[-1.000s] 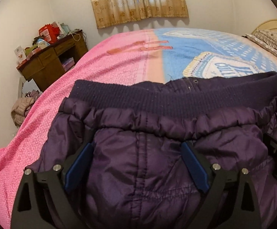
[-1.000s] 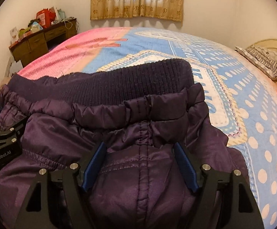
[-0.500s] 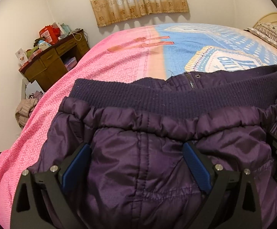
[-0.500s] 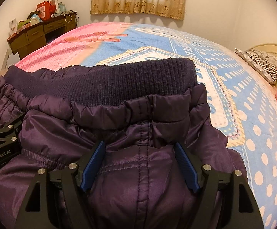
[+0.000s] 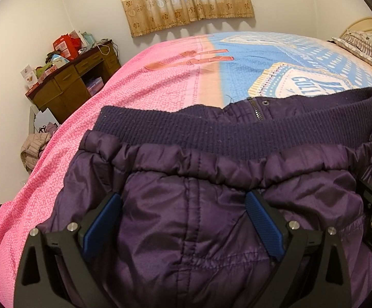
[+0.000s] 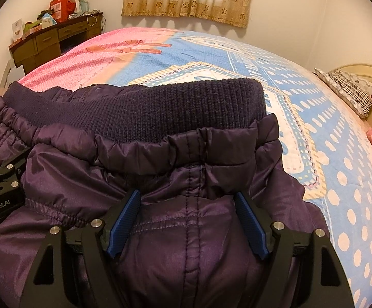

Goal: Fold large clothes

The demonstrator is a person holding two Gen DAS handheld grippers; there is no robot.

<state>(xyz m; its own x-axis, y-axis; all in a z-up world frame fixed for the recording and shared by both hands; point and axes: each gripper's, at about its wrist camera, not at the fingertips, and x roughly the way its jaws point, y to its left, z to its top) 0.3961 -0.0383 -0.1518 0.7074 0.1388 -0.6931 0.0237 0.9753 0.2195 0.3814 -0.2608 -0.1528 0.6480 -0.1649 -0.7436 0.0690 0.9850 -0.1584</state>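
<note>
So, purple puffer jacket (image 5: 201, 205) lies on the bed (image 5: 144, 92), spread across the near end of the pink-and-blue bedspread, long axis running left-right across both views; its dark ribbed knit hem band (image 6: 175, 110) is the far edge, pointing away toward the curtain (image 5: 186, 0) wall, w/ the gathered shiny fabric just behind it. Zipper end and a snap (image 5: 259, 107) show at a gap in the band, roughly mid-width. Left claw (image 5: 183, 218) sits wide over the jacket's left part, blue pads (image 5: 101, 220) flanking a vertical seam; fabric bulges up between the fingers, but whether the pads press it I can't tell. Right claw (image 6: 188, 220) is likewise spread wide over the right part, pads (image 6: 124, 218) either side of a seam, same doubt abt contact. Each claw's body shows at the other view's edge, so they're close side by side. Vs. a sec ago: jacket sits the same, and both claws stand abt as wide as before; views only tilt a little, left view now showing more of the zipper and snap. Wooden desk (image 5: 67, 84) by the left wall carries a heap of red boxes and bags (image 5: 67, 43), items too small to name; pillow (image 6: 352, 89) at the bed's far right.
</note>
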